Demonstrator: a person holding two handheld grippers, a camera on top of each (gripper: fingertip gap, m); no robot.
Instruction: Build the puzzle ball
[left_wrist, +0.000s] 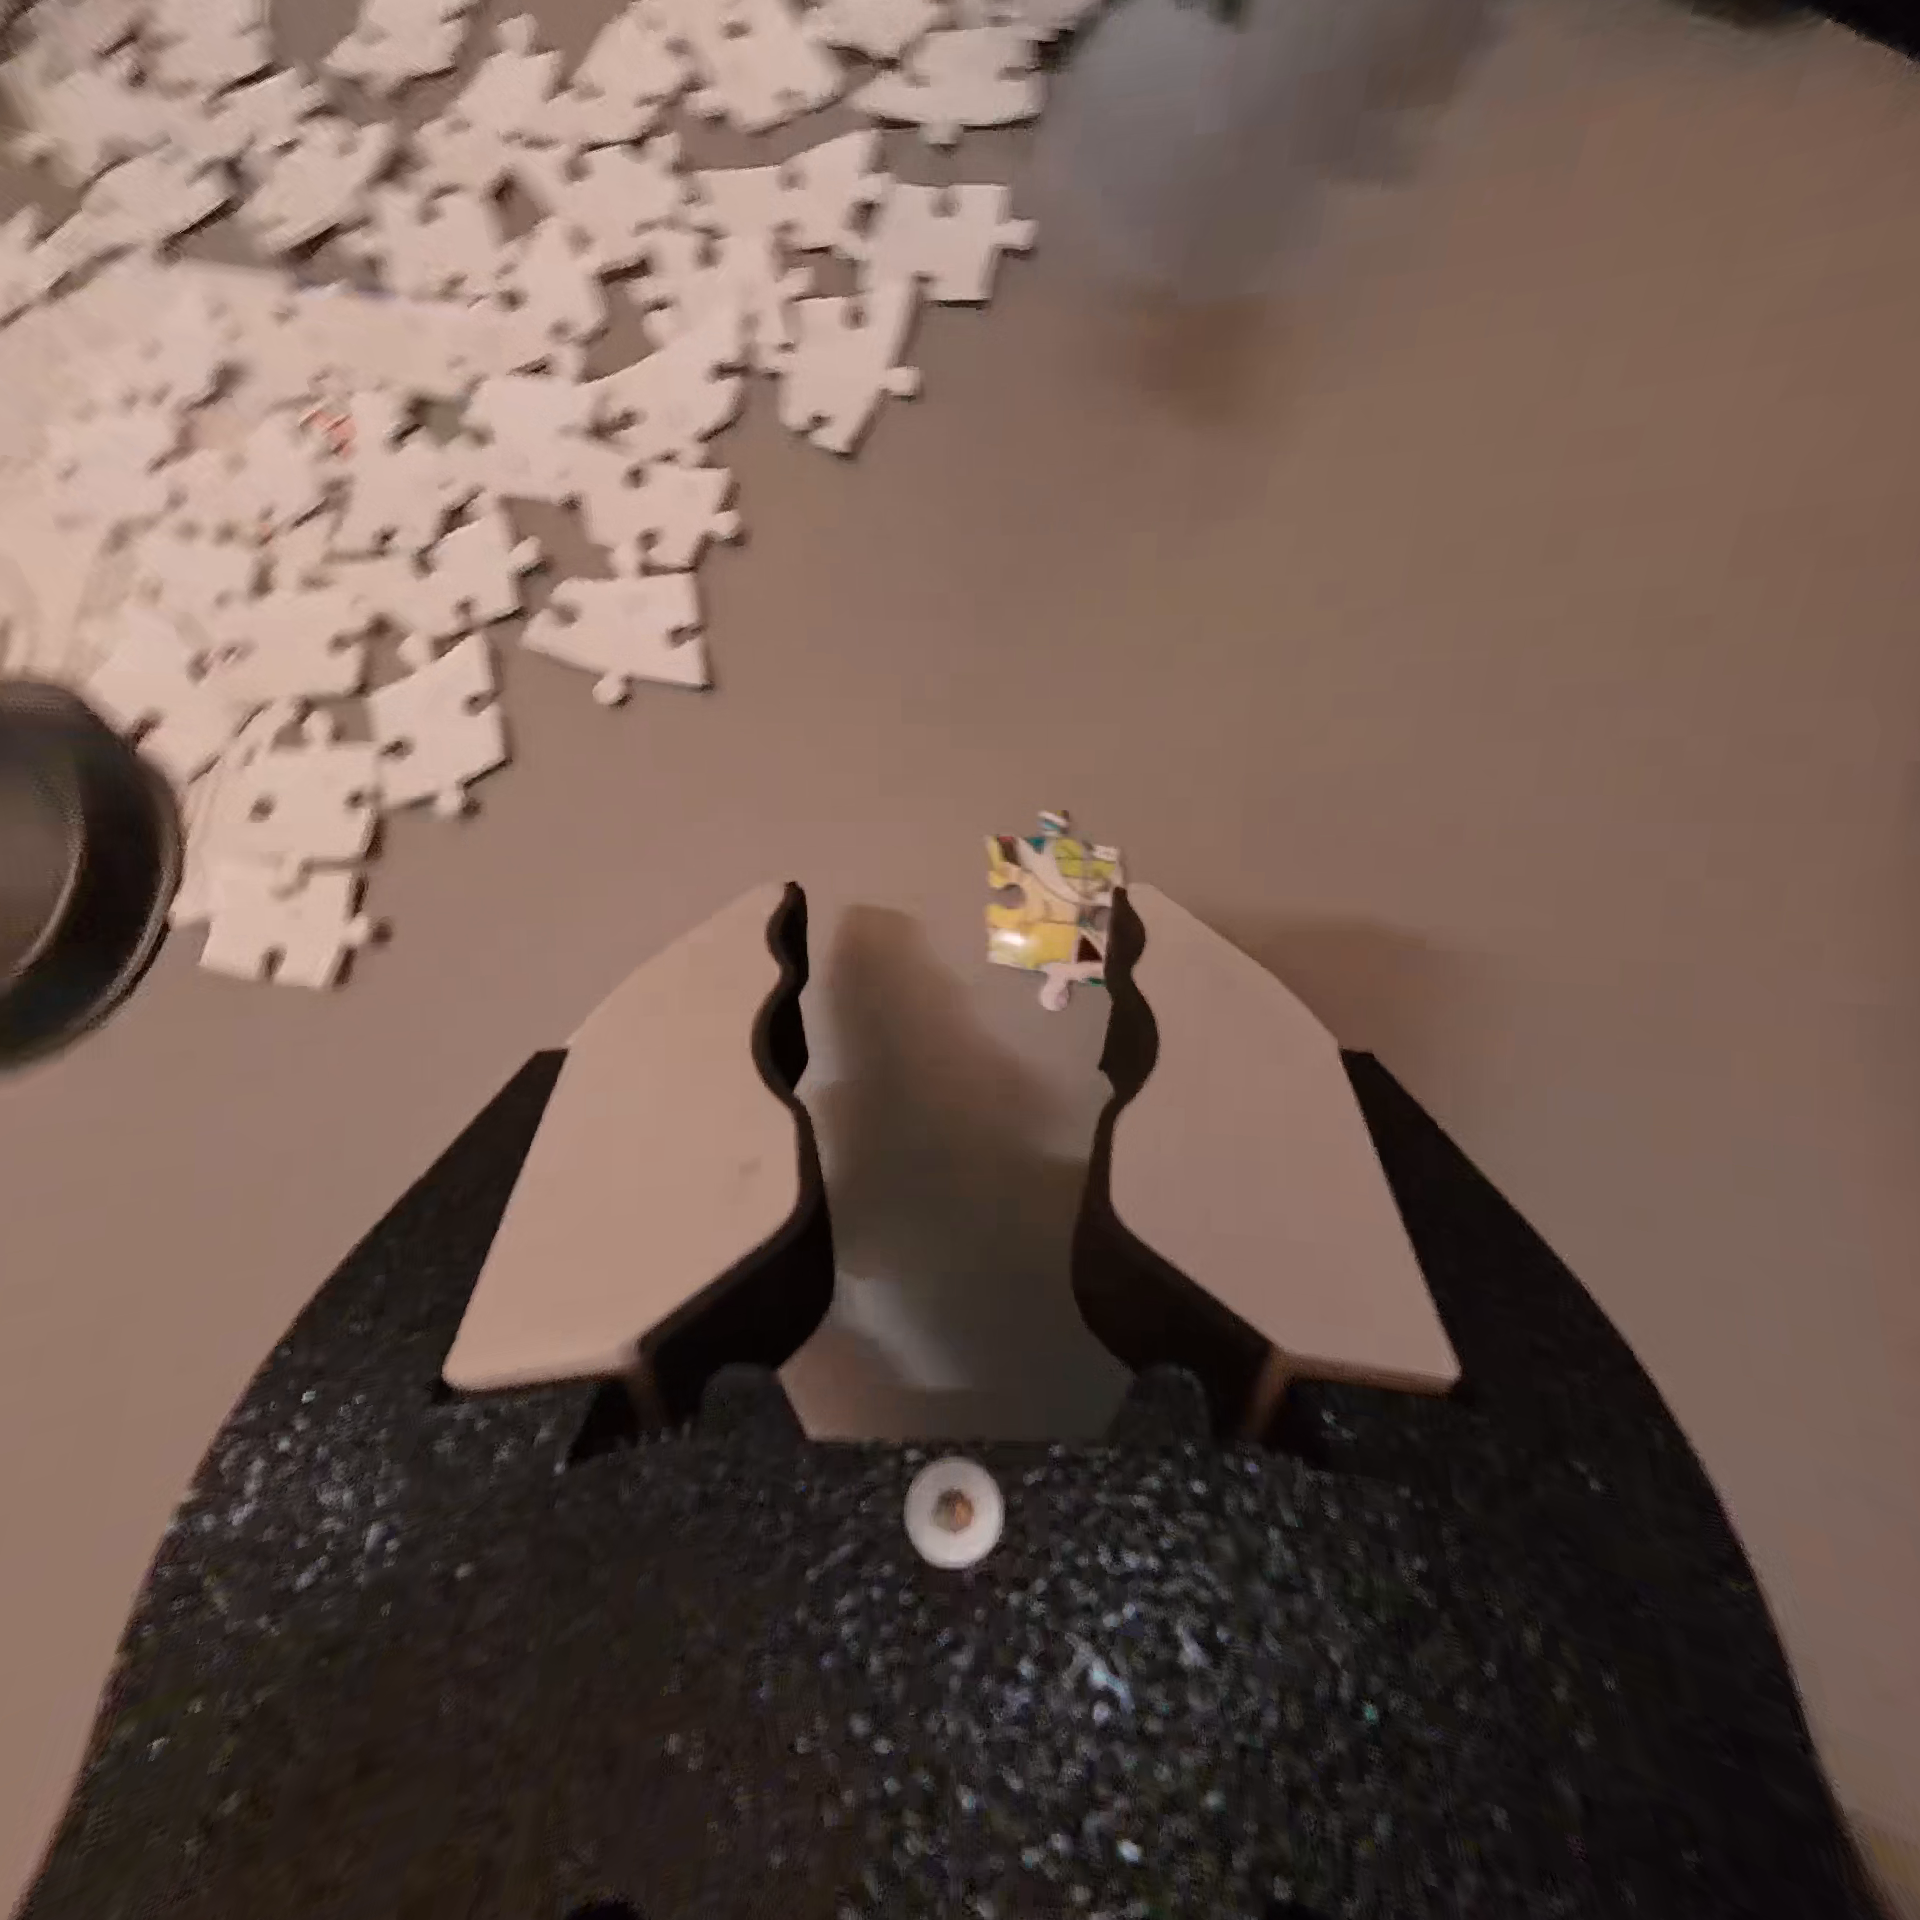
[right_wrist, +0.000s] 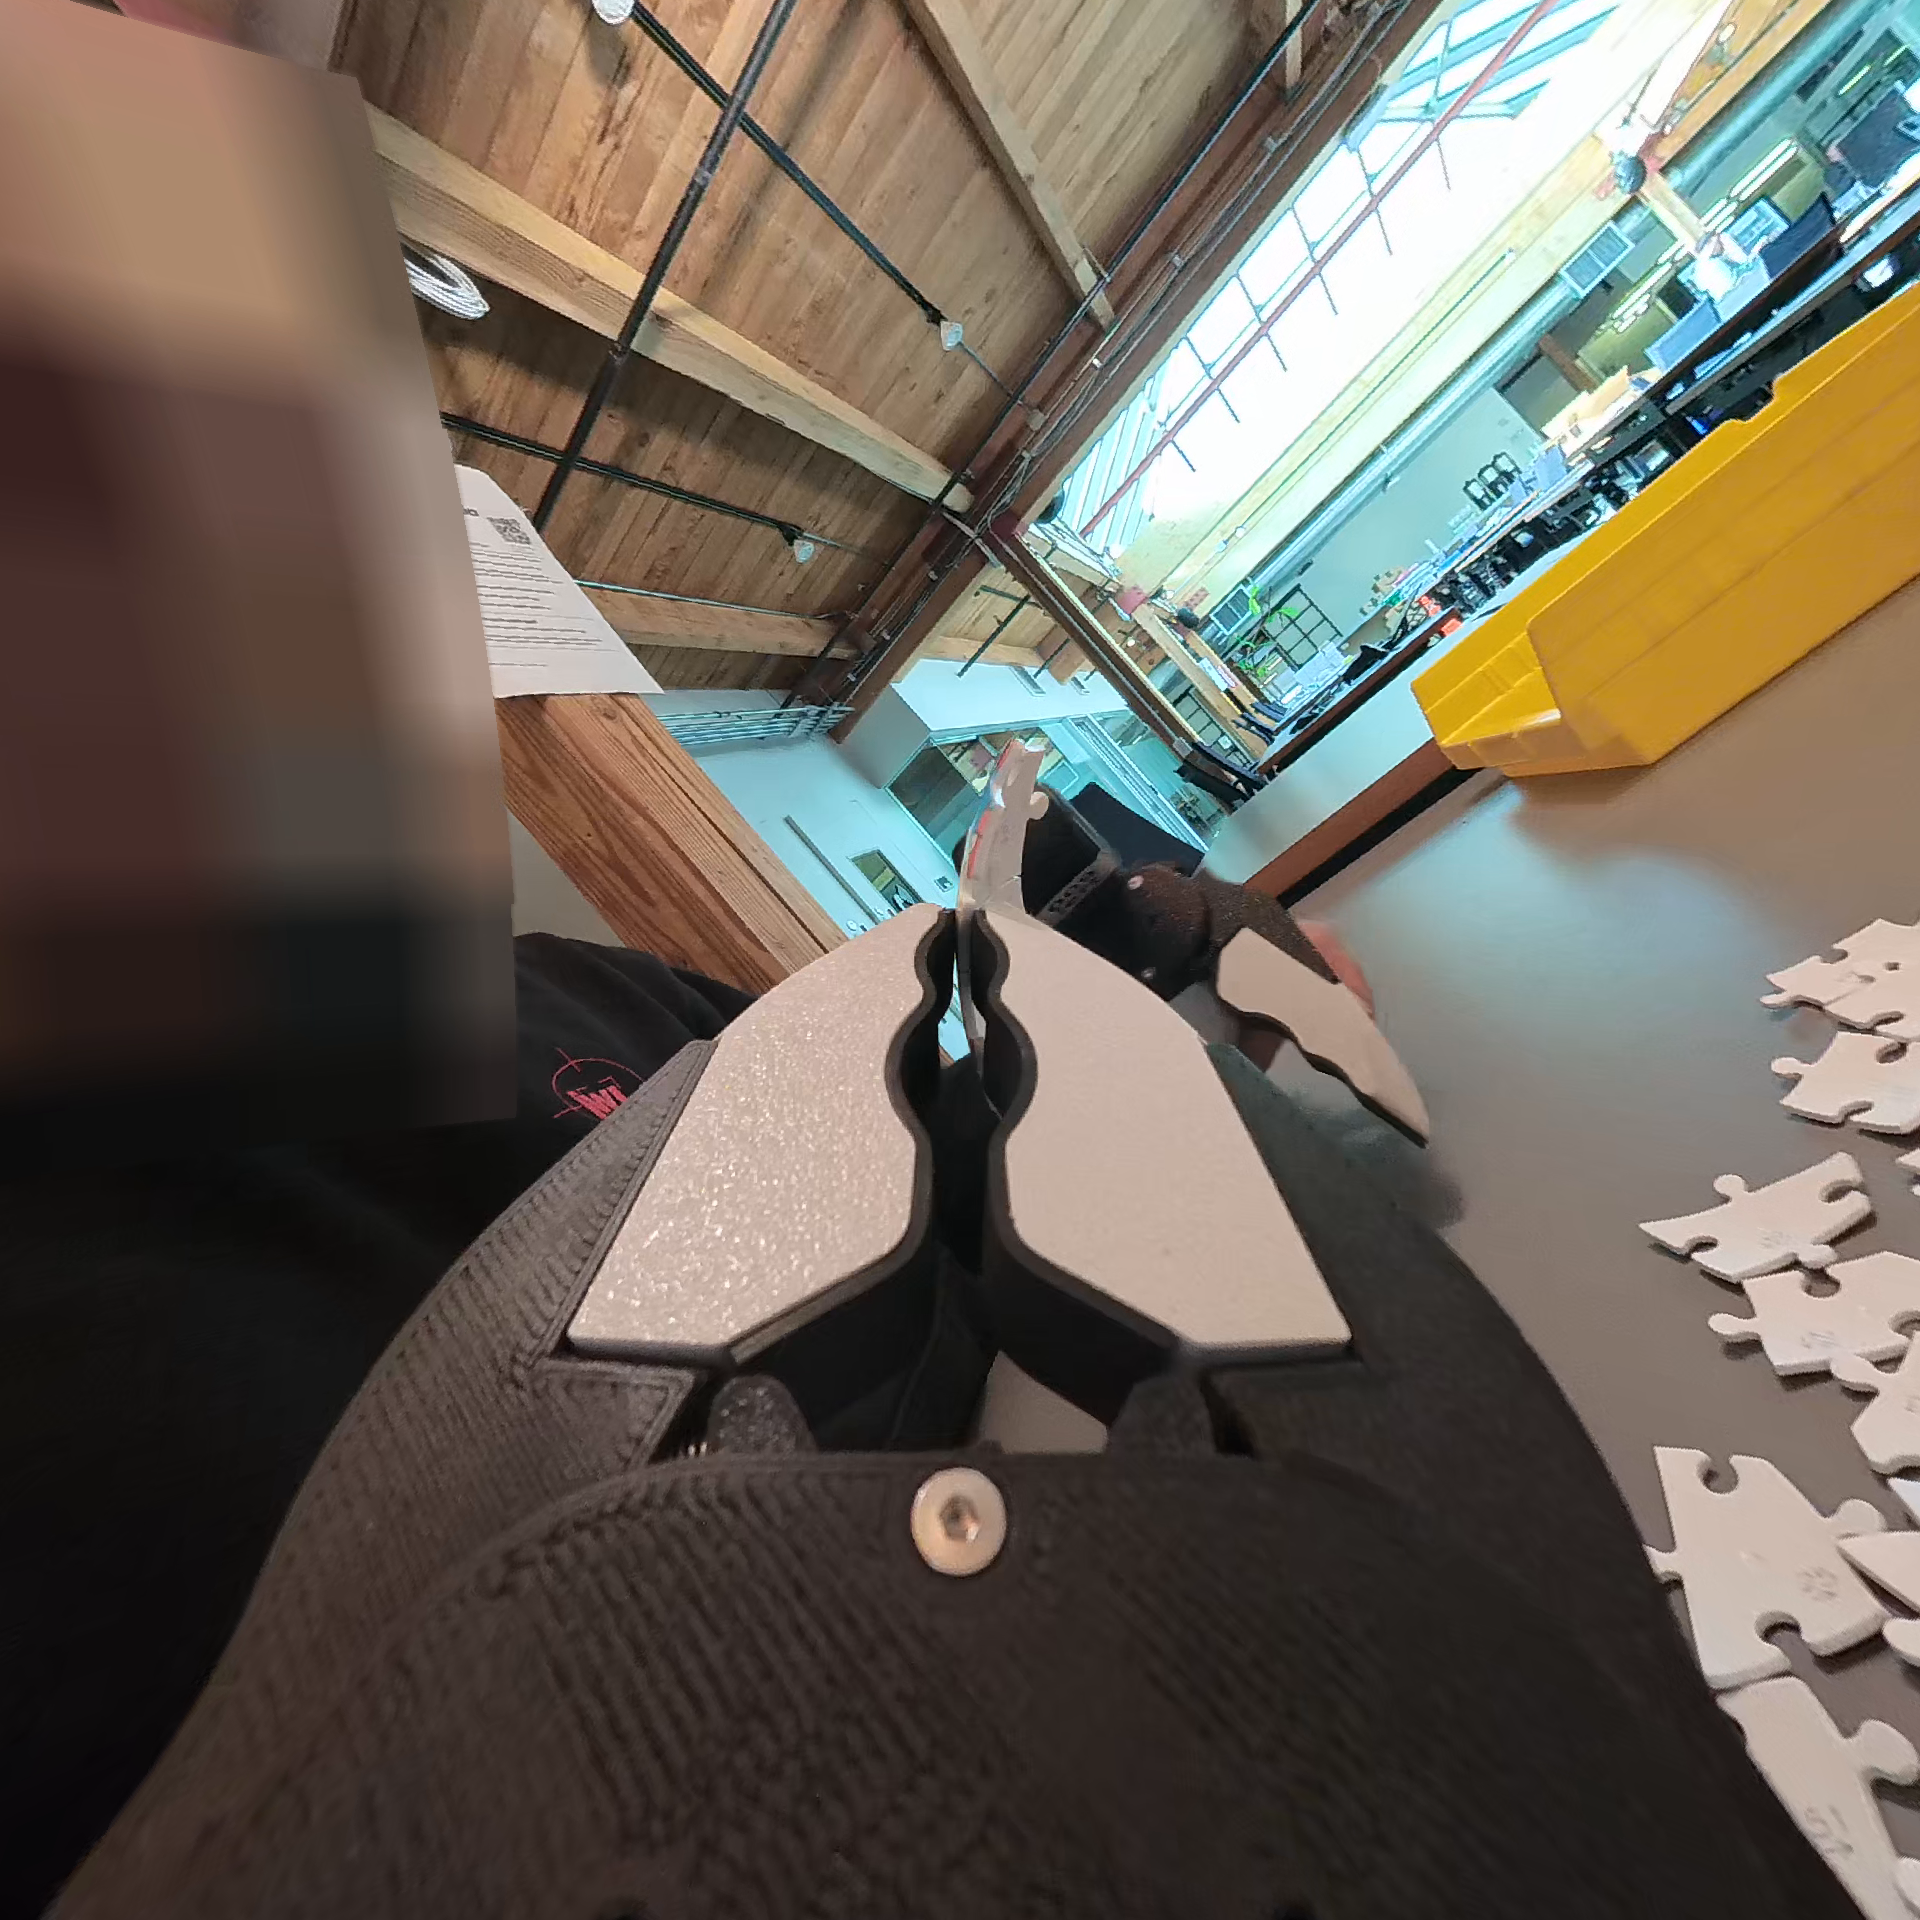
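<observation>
A black ring (left_wrist: 73, 883) sits at the table's (left_wrist: 1351, 675) far left, beside a heap of flat white pieces (left_wrist: 436, 416) lying blank side up. The left claw (left_wrist: 961, 899) gapes wide, its wavy-edged fingers empty, with a glossy yellow printed piece (left_wrist: 1044, 904) touching its right fingertip. The right claw (right_wrist: 966, 920) pinches a curved piece (right_wrist: 1003, 831) edge-on, raised above the table.
</observation>
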